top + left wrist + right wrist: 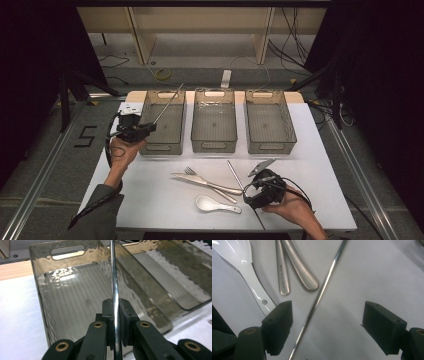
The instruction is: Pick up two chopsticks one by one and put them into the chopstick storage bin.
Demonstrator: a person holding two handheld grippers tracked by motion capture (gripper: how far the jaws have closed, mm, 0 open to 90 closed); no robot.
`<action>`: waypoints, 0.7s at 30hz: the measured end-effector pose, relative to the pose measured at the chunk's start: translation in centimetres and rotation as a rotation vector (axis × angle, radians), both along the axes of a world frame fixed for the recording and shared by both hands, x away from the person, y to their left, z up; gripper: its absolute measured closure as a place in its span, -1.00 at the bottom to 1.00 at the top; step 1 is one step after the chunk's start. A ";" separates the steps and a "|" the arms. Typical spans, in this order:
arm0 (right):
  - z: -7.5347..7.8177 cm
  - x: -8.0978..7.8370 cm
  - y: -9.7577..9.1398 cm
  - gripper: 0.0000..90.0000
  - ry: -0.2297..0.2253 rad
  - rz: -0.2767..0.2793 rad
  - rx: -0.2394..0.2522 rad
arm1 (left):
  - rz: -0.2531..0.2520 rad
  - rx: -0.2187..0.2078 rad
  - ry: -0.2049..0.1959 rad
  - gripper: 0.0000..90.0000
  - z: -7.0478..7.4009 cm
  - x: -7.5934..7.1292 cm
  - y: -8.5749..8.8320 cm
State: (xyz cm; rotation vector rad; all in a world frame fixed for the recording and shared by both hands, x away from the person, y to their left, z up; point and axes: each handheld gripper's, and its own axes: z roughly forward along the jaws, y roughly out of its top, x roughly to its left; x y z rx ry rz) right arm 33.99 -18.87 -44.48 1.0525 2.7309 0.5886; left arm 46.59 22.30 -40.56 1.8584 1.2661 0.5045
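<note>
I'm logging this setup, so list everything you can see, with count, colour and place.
bins: three, clear grey, side by side at the table's far edge
held chopstick: one, silver, clamped in the left tool over the left-hand bin
loose chopstick: one, silver, on the table between the right tool's open jaws
fork: one, silver, table centre
knife: one, silver, lying across the fork
spoon: one, white, near edge
table: one, white
left tool: black, shut on held chopstick
right tool: black, open
hands: two, one holding each tool
</note>
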 end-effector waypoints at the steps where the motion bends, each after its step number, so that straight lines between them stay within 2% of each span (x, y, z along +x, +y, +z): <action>1: 0.0 0.0 0.0 -0.44 -0.005 -0.001 0.000 | 0.005 0.007 0.004 0.85 -0.1 0.1 0.1; 7: 0.3 0.0 0.0 -0.44 -0.009 -0.002 0.005 | 0.038 0.012 0.025 0.85 -0.8 0.7 0.9; 14: 0.1 -0.1 0.1 -0.44 0.000 0.011 0.002 | 0.057 0.032 0.045 0.84 -1.4 1.1 0.7; 17: 0.1 0.0 0.1 -0.44 0.001 0.012 0.001 | 0.077 0.020 0.064 0.83 -1.6 1.3 0.9; 18: 0.1 0.0 0.1 -0.44 0.001 0.012 0.002 | 0.087 0.012 0.057 0.82 -1.6 1.3 1.0; 19: 0.1 0.0 0.1 -0.44 0.000 0.010 0.002 | 0.092 -0.002 0.051 0.76 -1.5 1.3 1.0; 20: 0.1 0.0 0.2 -0.44 0.002 0.012 0.000 | 0.085 -0.022 0.042 0.51 -1.5 1.3 1.1; 21: 0.1 0.0 0.2 -0.44 0.002 0.012 0.000 | 0.084 -0.033 0.039 0.51 -1.5 1.3 1.1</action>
